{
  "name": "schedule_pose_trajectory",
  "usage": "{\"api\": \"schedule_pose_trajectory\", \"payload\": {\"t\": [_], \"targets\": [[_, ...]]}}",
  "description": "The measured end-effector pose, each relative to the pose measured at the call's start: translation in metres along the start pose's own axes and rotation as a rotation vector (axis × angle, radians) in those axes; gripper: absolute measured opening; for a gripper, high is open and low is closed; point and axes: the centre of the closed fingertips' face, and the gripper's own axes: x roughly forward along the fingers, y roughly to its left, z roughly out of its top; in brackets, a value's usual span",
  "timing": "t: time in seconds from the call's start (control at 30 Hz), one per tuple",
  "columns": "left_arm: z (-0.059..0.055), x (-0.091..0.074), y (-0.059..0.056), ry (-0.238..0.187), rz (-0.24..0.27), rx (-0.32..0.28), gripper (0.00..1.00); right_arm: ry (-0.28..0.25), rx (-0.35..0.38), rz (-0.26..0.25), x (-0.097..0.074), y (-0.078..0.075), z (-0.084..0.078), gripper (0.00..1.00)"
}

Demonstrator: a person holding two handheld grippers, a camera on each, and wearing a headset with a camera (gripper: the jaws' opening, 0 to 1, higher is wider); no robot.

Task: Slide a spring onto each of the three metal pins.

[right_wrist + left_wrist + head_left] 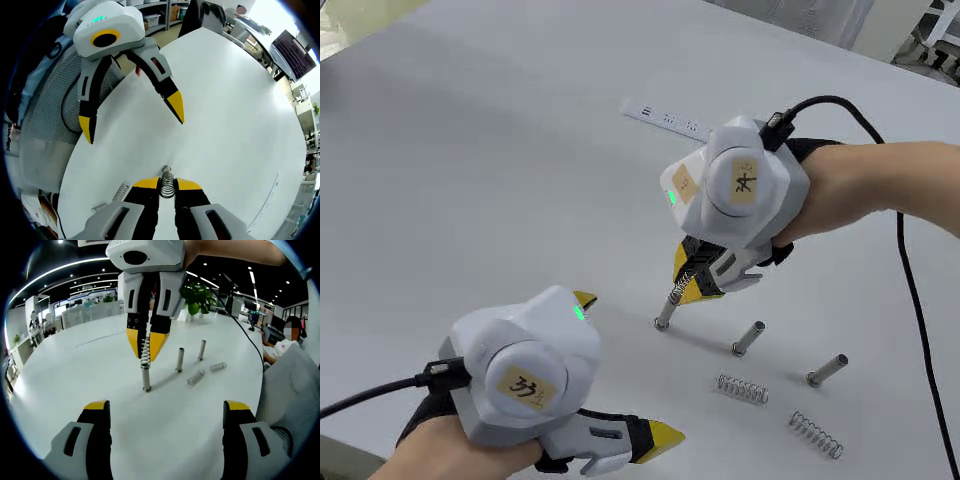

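Lower left, the left tool (625, 367) hangs spread wide, holding nothing. At centre the right tool (686, 288) pinches a spring (145, 347) upright, its lower end meeting the top of the leftmost pin (665, 316). Rightward stand two bare pins (748, 338) (827, 370), with two loose springs (741, 388) (815, 435) lying on the table (470, 180).

— I count 3 metal pins (665, 318) (748, 338) (827, 369) from here. You?
— Same, 3. Also 3 springs (680, 286) (741, 388) (815, 435), 2 grippers (628, 366) (691, 279), and 1 white strip (665, 118).
— Yes: 3, 3, 2 and 1.
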Motion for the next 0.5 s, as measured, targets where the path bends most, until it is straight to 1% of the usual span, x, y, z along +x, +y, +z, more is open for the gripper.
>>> {"api": "schedule_pose_trajectory", "payload": {"t": [0.07,0.23,0.5], "targets": [[0.0,0.0,0.0,0.001,0.001,0.001,0.92,0.001,-0.002,0.0,0.003,-0.001,0.001,0.07],[-0.002,0.0,0.0,0.006,0.0,-0.005,0.91,0.022,-0.011,0.024,0.015,0.0,-0.001,0.07],[-0.003,0.0,0.0,0.01,-0.001,-0.007,0.9,0.049,-0.022,0.043,0.029,0.0,-0.001,0.07]]}}
